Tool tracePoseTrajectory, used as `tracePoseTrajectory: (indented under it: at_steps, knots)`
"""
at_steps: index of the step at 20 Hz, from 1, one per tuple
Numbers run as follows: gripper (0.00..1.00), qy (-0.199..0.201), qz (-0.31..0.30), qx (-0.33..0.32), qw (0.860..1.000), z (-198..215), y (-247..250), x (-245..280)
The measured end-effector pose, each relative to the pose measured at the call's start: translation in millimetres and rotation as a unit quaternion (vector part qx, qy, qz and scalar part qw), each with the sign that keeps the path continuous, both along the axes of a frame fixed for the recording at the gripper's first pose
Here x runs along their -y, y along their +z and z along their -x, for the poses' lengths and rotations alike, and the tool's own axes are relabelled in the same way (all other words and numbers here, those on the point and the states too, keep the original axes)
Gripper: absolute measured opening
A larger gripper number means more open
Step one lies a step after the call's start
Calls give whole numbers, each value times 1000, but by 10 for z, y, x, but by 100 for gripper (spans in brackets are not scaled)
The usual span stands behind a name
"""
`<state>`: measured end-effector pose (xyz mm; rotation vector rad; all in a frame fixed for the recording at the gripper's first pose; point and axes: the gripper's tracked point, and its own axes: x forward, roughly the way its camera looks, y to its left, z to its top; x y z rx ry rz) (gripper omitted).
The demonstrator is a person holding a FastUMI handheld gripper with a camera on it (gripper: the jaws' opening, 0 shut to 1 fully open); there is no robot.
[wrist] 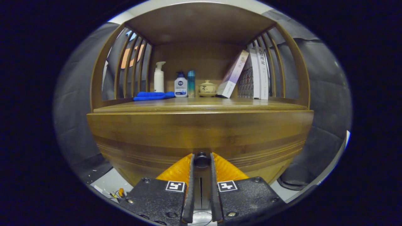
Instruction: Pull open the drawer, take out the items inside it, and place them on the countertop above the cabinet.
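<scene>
Both gripper (201, 160) fingers clench the small dark knob (201, 159) on the closed, grooved wooden drawer (201, 135).

Well beyond the jaws, on the shelf, a folded blue cloth (153, 95) lies furthest left, with a white pump bottle (159, 77) upright just behind it. Next come a white-and-blue bottle (181, 87) and a slim teal bottle (191, 83), side by side. A small lidded ceramic cup (207, 88) sits on a saucer straight ahead. Further right — books (251, 75), one leaning against the upright ones.
</scene>
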<state>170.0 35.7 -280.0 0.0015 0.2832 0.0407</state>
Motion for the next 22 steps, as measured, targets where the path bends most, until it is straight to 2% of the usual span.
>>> tracePoseTrajectory:
  at_steps: [22]
  knots:
    - [25, 19, -12, -12, 1000, 994, 22, 113]
